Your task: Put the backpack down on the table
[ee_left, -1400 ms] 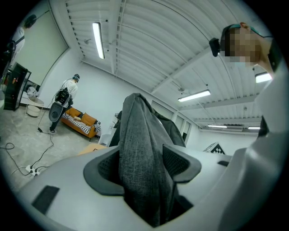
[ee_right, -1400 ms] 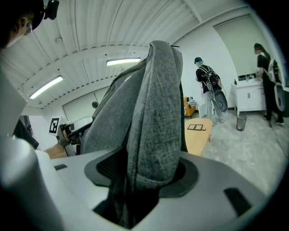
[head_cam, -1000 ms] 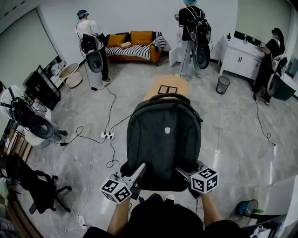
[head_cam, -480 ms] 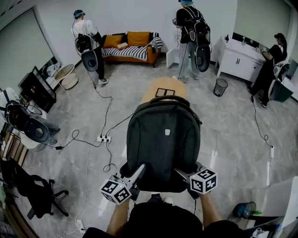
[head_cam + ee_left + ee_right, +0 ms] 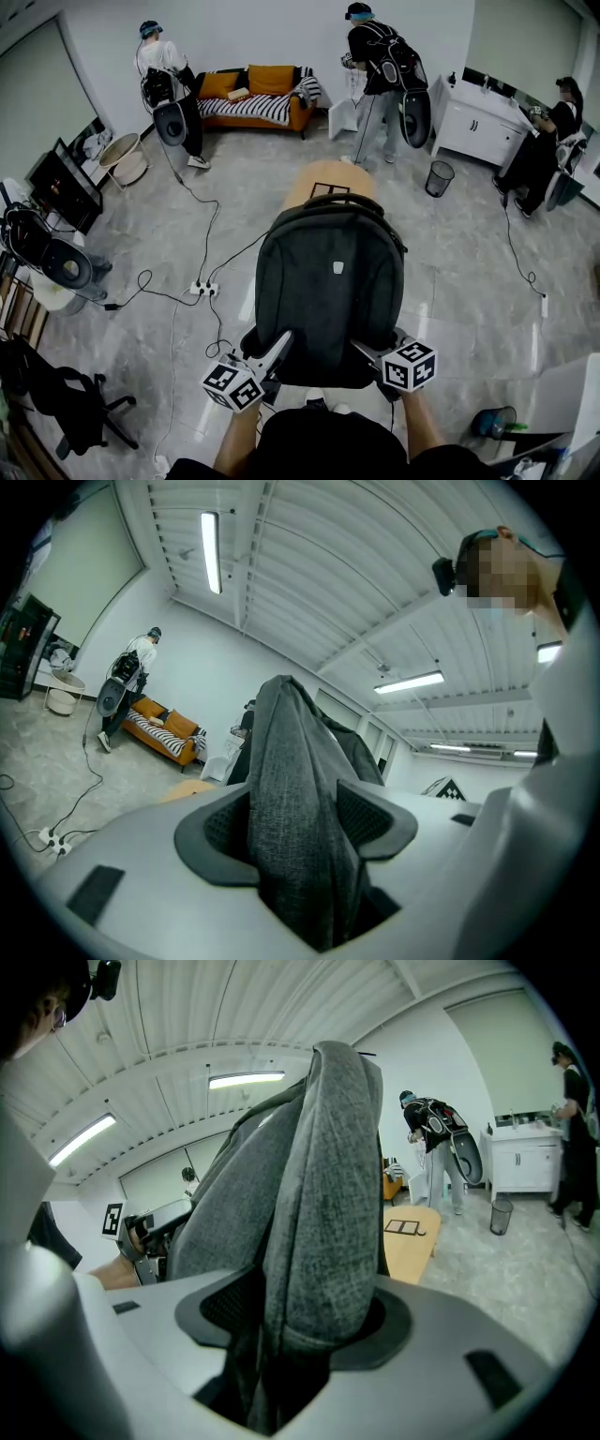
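A dark grey backpack [image 5: 330,281] hangs in front of me, held up off the floor by both grippers at its lower corners. My left gripper [image 5: 265,358] is shut on a fold of the backpack's grey fabric [image 5: 300,836]. My right gripper [image 5: 377,353] is shut on another fold of the backpack [image 5: 314,1269]. Beyond the bag's top stands a small round wooden table [image 5: 333,178] with a black-framed marker on it; the table [image 5: 410,1237] also shows past the fabric in the right gripper view.
Three people with gear stand at the far side near an orange sofa [image 5: 255,94] and a white cabinet [image 5: 480,117]. Cables and a power strip [image 5: 201,289] lie on the grey floor at left. A wire bin [image 5: 439,178] stands right of the table.
I have walked forward with the backpack: the table and the floor have slid nearer, and the far people stand closer. Both grips on the bag are unchanged.
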The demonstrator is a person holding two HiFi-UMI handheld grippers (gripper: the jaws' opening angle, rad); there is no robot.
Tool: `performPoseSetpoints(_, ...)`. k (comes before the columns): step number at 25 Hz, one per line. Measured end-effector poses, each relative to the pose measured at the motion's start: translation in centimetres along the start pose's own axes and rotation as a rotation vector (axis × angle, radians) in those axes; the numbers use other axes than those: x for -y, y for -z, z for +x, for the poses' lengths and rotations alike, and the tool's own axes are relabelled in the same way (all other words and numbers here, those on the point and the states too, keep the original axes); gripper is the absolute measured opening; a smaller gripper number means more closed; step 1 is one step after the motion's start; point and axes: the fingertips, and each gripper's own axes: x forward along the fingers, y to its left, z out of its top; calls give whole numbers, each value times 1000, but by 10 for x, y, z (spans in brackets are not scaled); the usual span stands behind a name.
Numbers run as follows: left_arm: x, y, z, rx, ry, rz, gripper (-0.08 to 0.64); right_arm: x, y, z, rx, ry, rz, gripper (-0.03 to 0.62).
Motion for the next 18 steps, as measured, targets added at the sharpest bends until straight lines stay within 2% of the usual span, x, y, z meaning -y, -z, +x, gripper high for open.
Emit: performPoseSetpoints(18, -45, -8, 24, -25, 34, -32, 267, 10, -14, 38, -21, 42, 24, 236)
